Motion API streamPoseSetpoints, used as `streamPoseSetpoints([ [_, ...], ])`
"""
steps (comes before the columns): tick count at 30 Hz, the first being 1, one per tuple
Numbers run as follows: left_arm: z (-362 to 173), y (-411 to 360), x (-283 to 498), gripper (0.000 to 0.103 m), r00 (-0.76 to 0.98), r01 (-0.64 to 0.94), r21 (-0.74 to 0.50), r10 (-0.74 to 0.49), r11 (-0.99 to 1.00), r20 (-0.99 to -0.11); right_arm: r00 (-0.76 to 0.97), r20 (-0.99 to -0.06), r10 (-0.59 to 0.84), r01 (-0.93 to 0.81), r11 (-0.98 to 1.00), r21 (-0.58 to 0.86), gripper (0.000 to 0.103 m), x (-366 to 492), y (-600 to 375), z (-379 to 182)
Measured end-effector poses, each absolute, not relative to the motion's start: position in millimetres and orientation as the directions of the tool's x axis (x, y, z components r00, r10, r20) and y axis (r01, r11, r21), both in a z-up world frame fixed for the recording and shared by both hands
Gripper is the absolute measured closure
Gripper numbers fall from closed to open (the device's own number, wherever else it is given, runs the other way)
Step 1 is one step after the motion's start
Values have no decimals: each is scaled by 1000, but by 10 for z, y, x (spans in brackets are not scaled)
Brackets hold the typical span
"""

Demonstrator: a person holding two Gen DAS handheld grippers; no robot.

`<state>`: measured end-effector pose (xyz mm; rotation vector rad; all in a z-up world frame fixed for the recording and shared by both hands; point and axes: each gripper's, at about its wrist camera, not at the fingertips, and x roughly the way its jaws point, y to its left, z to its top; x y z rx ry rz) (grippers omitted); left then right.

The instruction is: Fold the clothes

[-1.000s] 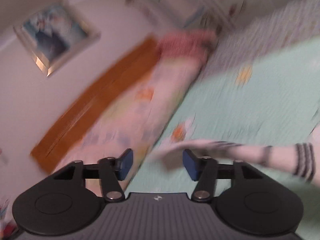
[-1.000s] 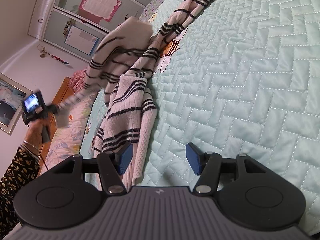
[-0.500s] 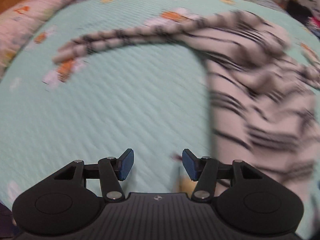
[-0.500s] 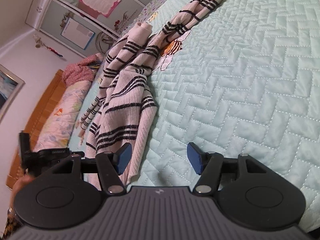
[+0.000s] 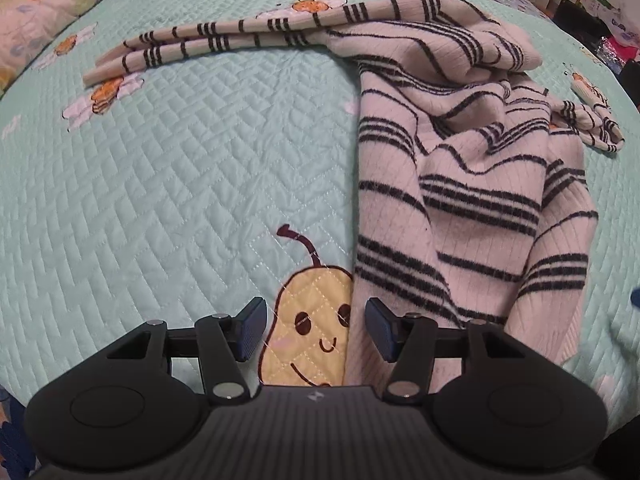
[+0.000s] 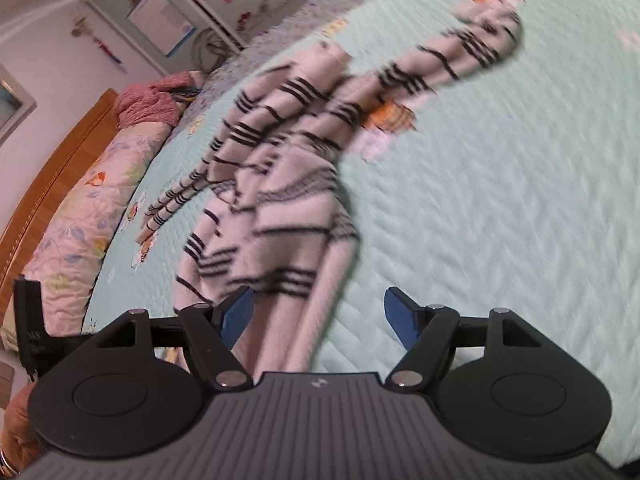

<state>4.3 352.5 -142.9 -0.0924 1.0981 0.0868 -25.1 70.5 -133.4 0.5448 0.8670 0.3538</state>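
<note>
A cream sweater with black stripes (image 5: pixel 460 184) lies crumpled on the mint quilted bedspread (image 5: pixel 180 184), one sleeve (image 5: pixel 208 44) stretched out to the left. My left gripper (image 5: pixel 316 332) points down at the sweater's near left edge, open; that edge and a pear patch (image 5: pixel 308 332) show between its fingers, unpressed. In the blurred right wrist view the sweater (image 6: pixel 280 184) runs from the middle down under my right gripper (image 6: pixel 320 316). Its jaws are opening, with the hem lying loose between them. The left hand's gripper (image 6: pixel 28 320) shows at the left edge.
A floral pillow (image 6: pixel 80 216) and a pink knitted blanket (image 6: pixel 148 104) lie along the wooden headboard (image 6: pixel 60 160). White cupboards (image 6: pixel 180 12) stand behind the bed. Bags and clutter (image 5: pixel 592 8) sit past the bed's far right edge.
The left wrist view swung from the wall and headboard down onto the bedspread and sweater. The sweater part lifted a second ago now lies flat. The right gripper's jaws have widened.
</note>
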Motion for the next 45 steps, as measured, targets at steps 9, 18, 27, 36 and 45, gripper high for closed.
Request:
streamPoseSetpoints([
  [9,-1556,3579,35,38,438,-122,-55,4,991,-899,500,-765,405,-183,913,363,30,-124,1146,-1643],
  [18,-1592,3754,-47,27,467,-137,-155,-74,978,-881,510,-787,347,-215,937,274,29,-434,1109,-1453],
  [27,-1531,3942,-168,27,500,-131,-419,-305,898,-811,528,-731,433,-258,901,349,31,-123,1202,-1590],
  [36,-1570,3879,-213,27,483,-128,-402,-297,906,-824,518,-663,540,-248,837,487,89,64,1268,-1623],
  [45,-1514,3970,-316,27,535,-157,-497,-349,854,-769,631,-405,662,-94,583,807,93,-109,603,-1357],
])
